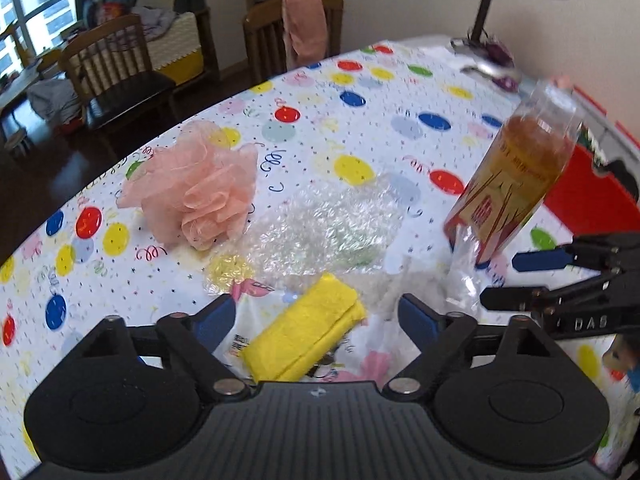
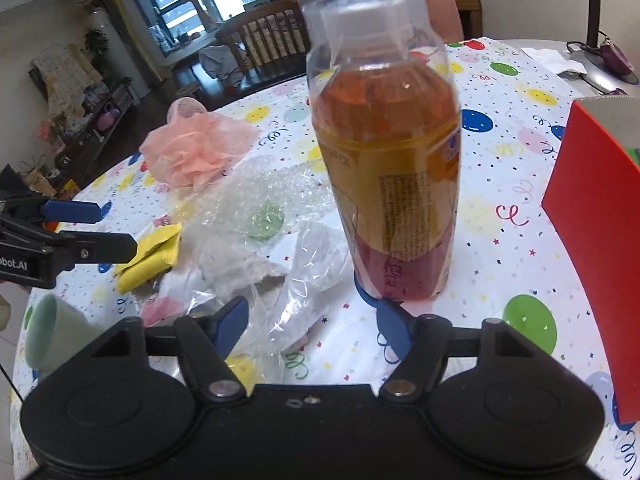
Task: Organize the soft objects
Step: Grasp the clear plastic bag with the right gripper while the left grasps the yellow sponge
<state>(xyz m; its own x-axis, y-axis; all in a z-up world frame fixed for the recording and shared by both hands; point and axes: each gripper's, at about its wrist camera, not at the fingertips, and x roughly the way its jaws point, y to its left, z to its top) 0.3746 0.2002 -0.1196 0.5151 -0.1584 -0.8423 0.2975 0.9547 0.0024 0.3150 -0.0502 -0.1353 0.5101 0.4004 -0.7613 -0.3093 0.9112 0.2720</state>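
A folded yellow cloth lies on the table between the open fingers of my left gripper; it also shows in the right wrist view. A pink bath pouf sits further back left, also in the right wrist view. Crumpled bubble wrap lies between them. A clear plastic bag with a white cloth lies beside my right gripper, which is open and empty just before a tall drink bottle.
A red box stands at the right. A pale green cup lies at the near left. A desk lamp stands at the back right. Chairs stand beyond the table's far edge. The tablecloth has coloured dots.
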